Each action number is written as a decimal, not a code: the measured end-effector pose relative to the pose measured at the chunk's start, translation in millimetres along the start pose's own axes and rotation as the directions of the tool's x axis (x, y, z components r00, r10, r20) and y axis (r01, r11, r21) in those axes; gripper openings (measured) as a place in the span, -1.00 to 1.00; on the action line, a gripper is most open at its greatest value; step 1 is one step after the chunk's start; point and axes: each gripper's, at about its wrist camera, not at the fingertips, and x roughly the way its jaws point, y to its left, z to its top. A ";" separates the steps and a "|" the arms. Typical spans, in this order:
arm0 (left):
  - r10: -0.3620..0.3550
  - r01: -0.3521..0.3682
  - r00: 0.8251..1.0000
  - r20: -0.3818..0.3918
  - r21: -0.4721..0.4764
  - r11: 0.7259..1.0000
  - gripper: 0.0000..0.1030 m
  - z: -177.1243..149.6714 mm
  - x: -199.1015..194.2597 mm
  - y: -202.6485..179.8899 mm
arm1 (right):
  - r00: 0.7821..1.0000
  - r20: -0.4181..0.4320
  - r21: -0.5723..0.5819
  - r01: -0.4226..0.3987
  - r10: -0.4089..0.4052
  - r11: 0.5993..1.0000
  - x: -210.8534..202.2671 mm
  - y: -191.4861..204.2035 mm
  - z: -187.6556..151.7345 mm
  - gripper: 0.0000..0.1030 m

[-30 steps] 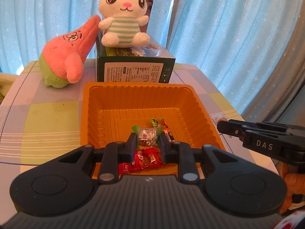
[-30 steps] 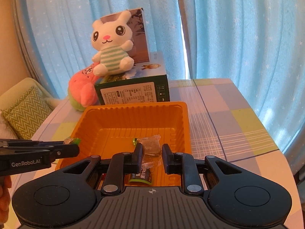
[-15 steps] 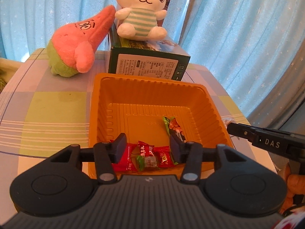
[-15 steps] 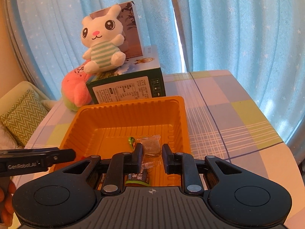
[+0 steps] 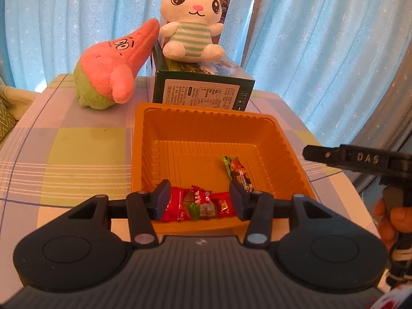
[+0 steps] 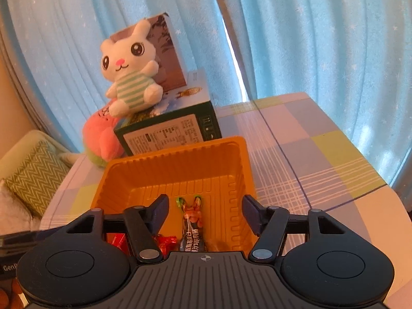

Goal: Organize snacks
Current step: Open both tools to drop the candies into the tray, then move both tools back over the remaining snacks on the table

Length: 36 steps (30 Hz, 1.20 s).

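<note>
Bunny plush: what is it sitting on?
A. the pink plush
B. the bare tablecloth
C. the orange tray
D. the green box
D: the bunny plush sits on top of the green box, behind the orange tray and beside the pink plush.

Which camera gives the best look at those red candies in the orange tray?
The left wrist view: the red candies lie in plain sight between the open left gripper. In the right wrist view, only bits of them peek past the right gripper.
</note>
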 end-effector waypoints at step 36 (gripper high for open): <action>0.075 -0.075 0.997 -0.002 -0.149 0.986 0.03 -172.7 -192.0 -27.0 | 0.997 -0.062 0.062 0.052 -0.048 0.997 -223.2 7.7 -168.6 0.22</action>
